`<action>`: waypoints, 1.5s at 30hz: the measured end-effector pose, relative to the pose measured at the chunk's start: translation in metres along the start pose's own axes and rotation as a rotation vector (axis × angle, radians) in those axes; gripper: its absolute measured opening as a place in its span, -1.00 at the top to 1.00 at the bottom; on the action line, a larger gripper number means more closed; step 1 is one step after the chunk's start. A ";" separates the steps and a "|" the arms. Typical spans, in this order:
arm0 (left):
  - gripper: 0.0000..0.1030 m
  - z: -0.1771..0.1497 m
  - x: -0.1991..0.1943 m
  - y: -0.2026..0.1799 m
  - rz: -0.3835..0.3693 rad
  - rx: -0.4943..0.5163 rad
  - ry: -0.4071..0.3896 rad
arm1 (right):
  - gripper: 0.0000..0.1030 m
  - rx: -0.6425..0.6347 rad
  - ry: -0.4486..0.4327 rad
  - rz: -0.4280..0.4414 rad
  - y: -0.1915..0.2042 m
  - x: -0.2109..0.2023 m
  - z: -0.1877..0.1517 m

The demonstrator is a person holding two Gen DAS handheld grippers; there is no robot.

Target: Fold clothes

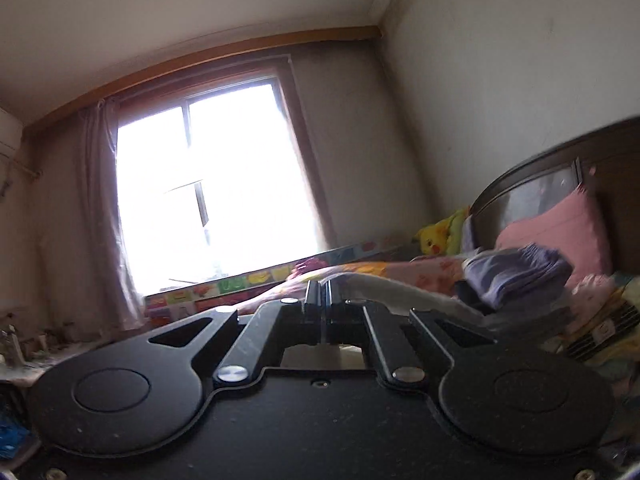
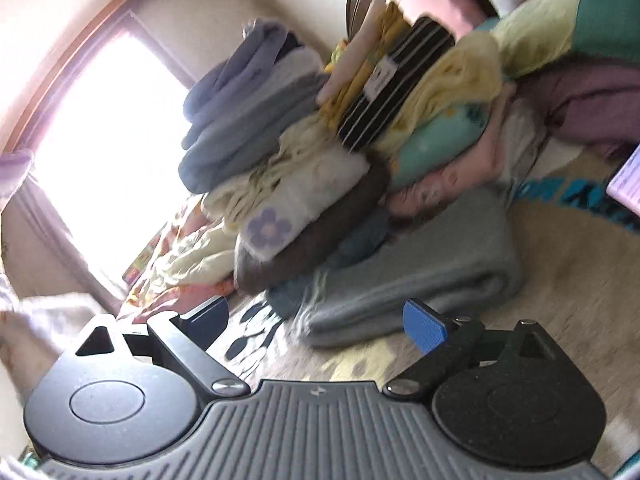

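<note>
My left gripper (image 1: 323, 300) is shut, fingers pressed together, pointing up toward the window. A pale cloth (image 1: 400, 290) runs rightward from just behind its tips; I cannot tell if it is pinched. My right gripper (image 2: 316, 320) is open and empty, its blue pads (image 2: 424, 326) wide apart, just in front of a tall stack of folded clothes (image 2: 304, 184). The stack holds lavender and blue pieces (image 2: 240, 92) on top, a cream piece with a purple flower (image 2: 268, 228), a brown one and a folded grey-blue blanket (image 2: 420, 284) at the bottom. The lavender pile also shows in the left wrist view (image 1: 516, 276).
A second pile with a black striped garment (image 2: 396, 92) and yellow, teal and pink pieces leans behind the stack. A pink pillow (image 1: 556, 232) and yellow plush toy (image 1: 440, 236) lie by the dark headboard (image 1: 560, 160). Patterned bedsheet (image 2: 560, 264) lies beneath. A bright window (image 1: 208, 192) faces me.
</note>
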State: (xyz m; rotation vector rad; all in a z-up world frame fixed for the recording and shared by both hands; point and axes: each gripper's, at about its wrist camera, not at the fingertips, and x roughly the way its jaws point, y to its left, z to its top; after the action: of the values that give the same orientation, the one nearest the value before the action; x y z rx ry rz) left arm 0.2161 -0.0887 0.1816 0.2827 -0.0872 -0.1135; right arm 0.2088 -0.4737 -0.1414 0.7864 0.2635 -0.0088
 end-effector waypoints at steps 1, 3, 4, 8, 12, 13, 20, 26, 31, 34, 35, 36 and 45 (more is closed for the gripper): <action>1.00 -0.005 0.003 0.007 0.010 0.007 0.029 | -0.82 -0.013 0.015 0.009 0.004 0.003 -0.003; 1.00 -0.022 0.009 0.020 0.025 0.018 0.106 | -0.82 -0.041 0.050 0.038 0.015 0.010 -0.009; 1.00 -0.036 0.012 0.024 0.034 0.029 0.152 | -0.82 -0.056 0.069 0.054 0.020 0.013 -0.013; 0.96 -0.119 0.025 0.031 0.077 0.008 0.385 | -0.85 -0.111 0.135 0.126 0.048 0.024 -0.028; 0.44 -0.173 0.007 0.041 0.118 -0.012 0.512 | -0.86 -0.133 0.188 0.198 0.075 0.034 -0.044; 0.42 -0.178 -0.003 0.047 0.126 -0.022 0.521 | -0.86 -0.141 0.200 0.216 0.082 0.036 -0.048; 0.04 -0.182 -0.066 0.098 0.218 -0.104 0.550 | -0.98 -0.211 0.308 0.348 0.138 0.051 -0.083; -0.18 -0.225 -0.096 0.123 0.265 -0.208 0.599 | -0.99 -0.326 0.374 0.367 0.176 0.058 -0.121; -0.21 -0.276 -0.102 0.142 0.256 -0.380 0.639 | -0.99 -0.372 0.434 0.350 0.183 0.058 -0.152; -0.21 -0.300 -0.107 0.145 0.203 -0.489 0.653 | -0.99 -0.419 0.457 0.363 0.197 0.053 -0.173; -0.21 -0.306 -0.107 0.144 0.178 -0.522 0.667 | -0.99 -0.451 0.467 0.365 0.203 0.050 -0.180; -0.21 -0.311 -0.107 0.142 0.161 -0.540 0.686 | -0.99 -0.487 0.482 0.367 0.210 0.047 -0.186; -0.29 -0.352 -0.113 0.147 0.041 -0.625 0.725 | -1.00 -0.728 0.590 0.231 0.252 0.020 -0.228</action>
State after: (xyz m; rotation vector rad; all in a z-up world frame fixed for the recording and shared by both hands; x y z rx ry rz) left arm 0.1545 0.1620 -0.1214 -0.3132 0.6541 0.0112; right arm 0.2023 -0.1335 -0.1241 0.0688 0.6851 0.5181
